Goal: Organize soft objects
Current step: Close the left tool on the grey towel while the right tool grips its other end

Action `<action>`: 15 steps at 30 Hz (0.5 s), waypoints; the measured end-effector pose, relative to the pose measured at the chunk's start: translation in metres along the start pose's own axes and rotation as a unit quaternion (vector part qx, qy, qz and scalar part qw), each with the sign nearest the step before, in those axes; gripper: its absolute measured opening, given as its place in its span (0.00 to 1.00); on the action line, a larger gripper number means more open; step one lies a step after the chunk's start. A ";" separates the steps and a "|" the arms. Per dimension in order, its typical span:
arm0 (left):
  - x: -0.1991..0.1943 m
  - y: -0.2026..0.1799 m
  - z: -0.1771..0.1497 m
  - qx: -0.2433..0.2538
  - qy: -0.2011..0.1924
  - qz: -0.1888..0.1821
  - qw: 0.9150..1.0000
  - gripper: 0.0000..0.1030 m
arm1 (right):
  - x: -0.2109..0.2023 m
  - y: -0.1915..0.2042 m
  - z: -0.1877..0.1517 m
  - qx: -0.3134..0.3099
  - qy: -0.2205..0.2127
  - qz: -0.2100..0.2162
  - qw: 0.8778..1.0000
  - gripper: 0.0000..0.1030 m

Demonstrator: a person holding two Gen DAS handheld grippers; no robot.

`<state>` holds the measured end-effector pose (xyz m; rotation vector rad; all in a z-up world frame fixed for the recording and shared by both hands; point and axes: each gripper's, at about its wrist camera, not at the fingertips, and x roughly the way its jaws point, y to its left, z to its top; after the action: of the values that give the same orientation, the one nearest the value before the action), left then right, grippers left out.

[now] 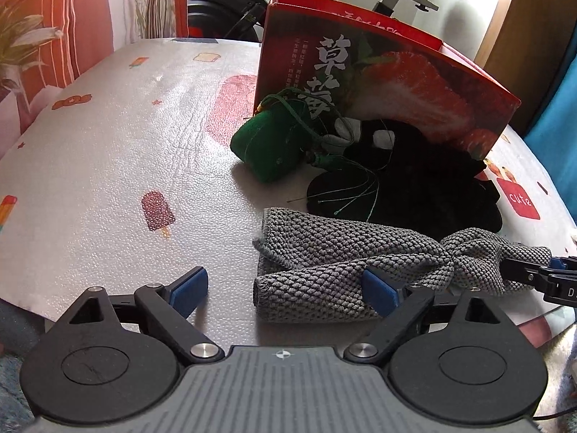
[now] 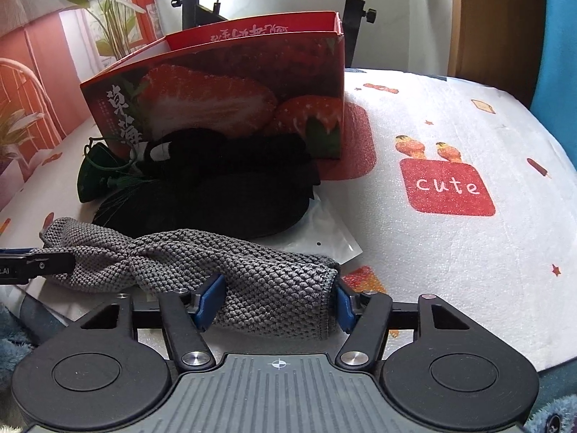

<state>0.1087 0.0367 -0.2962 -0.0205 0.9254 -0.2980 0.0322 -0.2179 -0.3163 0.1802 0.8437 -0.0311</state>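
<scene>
A twisted grey knit cloth (image 1: pixel 346 252) (image 2: pixel 202 256) lies across the table's near side. My left gripper (image 1: pixel 285 290) stands wide open around the cloth's left end; its right pad (image 1: pixel 380 294) touches the cloth, while the left pad stays apart from it. My right gripper (image 2: pixel 276 305) is shut on the cloth's right end, with both blue pads against the fabric. Behind the cloth lie a green pouch (image 1: pixel 267 148) (image 2: pixel 93 176) with loose threads and a black soft item (image 1: pixel 414 187) (image 2: pixel 216 187).
A tall red strawberry box (image 1: pixel 378 83) (image 2: pixel 223 97), open at the top, stands behind the soft things. A clear plastic bag (image 2: pixel 324 238) lies under the black item. The printed table cover (image 1: pixel 126 144) (image 2: pixel 450 126) spreads left and right. An exercise bike stands beyond the table.
</scene>
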 end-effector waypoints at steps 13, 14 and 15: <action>-0.002 -0.009 -0.003 0.028 -0.010 -0.028 0.999 0.45 | -0.004 0.006 0.001 -0.018 -0.010 0.006 1.000 0.31; -0.003 -0.008 -0.003 0.026 -0.010 -0.031 0.999 0.35 | -0.006 0.006 0.002 -0.016 -0.014 0.007 1.000 0.29; -0.004 -0.007 -0.004 0.022 -0.011 -0.037 0.999 0.31 | -0.007 0.005 0.002 -0.015 -0.018 0.007 1.000 0.28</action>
<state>0.1019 0.0316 -0.2945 -0.0165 0.8971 -0.3857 0.0296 -0.2136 -0.3093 0.1576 0.8071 -0.0080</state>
